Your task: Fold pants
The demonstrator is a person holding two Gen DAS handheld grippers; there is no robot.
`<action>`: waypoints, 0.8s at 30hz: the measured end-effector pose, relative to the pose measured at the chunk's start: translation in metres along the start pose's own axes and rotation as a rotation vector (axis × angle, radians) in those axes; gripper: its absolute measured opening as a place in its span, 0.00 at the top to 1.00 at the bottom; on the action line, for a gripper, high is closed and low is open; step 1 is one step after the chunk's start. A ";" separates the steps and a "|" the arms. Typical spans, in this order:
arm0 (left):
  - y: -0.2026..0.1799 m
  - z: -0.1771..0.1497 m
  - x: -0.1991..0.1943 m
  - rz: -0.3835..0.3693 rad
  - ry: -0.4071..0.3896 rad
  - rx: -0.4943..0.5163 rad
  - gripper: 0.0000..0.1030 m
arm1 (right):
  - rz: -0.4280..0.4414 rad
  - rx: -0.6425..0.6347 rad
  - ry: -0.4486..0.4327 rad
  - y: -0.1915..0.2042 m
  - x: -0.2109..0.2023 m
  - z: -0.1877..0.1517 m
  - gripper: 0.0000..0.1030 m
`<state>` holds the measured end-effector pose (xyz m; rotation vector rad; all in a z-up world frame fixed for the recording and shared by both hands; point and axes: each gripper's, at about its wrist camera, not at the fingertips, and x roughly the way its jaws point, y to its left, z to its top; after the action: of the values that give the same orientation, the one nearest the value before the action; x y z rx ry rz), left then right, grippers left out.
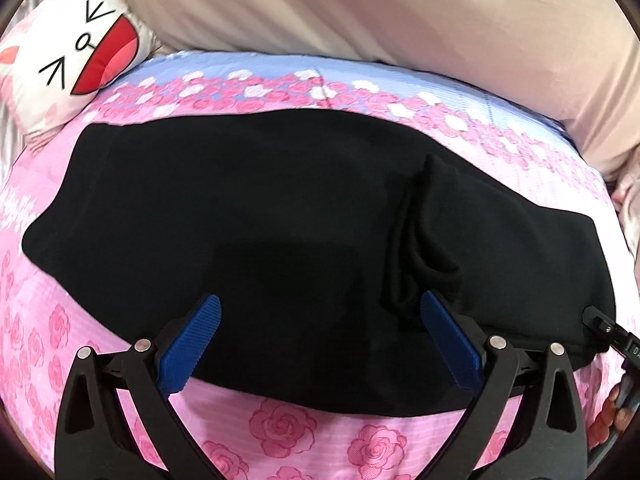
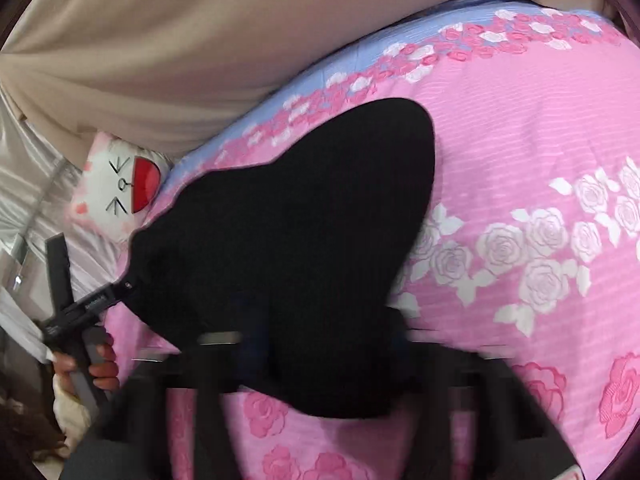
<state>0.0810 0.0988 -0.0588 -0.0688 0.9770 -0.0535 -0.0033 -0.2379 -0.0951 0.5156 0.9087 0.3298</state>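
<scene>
Black pants (image 1: 256,216) lie folded flat on a pink rose-print bedspread (image 1: 280,432). A bunched wrinkle (image 1: 420,248) stands up right of their middle. My left gripper (image 1: 320,316) is open, its blue pads (image 1: 200,344) spread over the near edge of the pants and holding nothing. In the right wrist view the pants (image 2: 296,240) fill the middle. My right gripper (image 2: 316,344) is blurred dark against the cloth at their near edge, so I cannot tell how its jaws stand. The left gripper (image 2: 80,308) shows at the pants' left edge, held by a hand.
A white cat-face pillow (image 1: 80,60) lies at the far left corner, also in the right wrist view (image 2: 120,184). A beige padded headboard (image 1: 400,12) runs along the far side. The bedspread has a blue band (image 1: 280,68) along the far edge.
</scene>
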 end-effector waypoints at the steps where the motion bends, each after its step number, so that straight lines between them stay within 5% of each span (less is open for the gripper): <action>1: 0.000 -0.001 0.000 0.001 0.009 -0.006 0.05 | 0.017 0.017 -0.007 -0.003 -0.003 0.001 0.75; 8: -0.031 -0.006 0.000 0.004 0.036 0.082 0.05 | -0.028 -0.004 -0.091 -0.024 -0.057 0.010 0.83; 16: -0.050 -0.014 0.004 -0.035 0.059 0.132 0.05 | -0.208 0.029 -0.164 -0.066 -0.117 -0.002 0.83; 19: -0.054 -0.020 0.011 -0.034 0.069 0.152 0.05 | -0.277 0.010 -0.106 -0.084 -0.125 -0.007 0.73; 21: -0.058 -0.024 0.015 -0.003 0.059 0.176 0.05 | -0.449 -0.032 -0.096 -0.077 -0.123 -0.011 0.53; 24: -0.059 -0.024 0.011 0.008 0.043 0.187 0.05 | -0.617 -0.218 -0.291 -0.025 -0.148 -0.025 0.44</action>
<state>0.0662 0.0383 -0.0769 0.1082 1.0111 -0.1394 -0.1072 -0.3228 -0.0240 0.0623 0.6953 -0.2038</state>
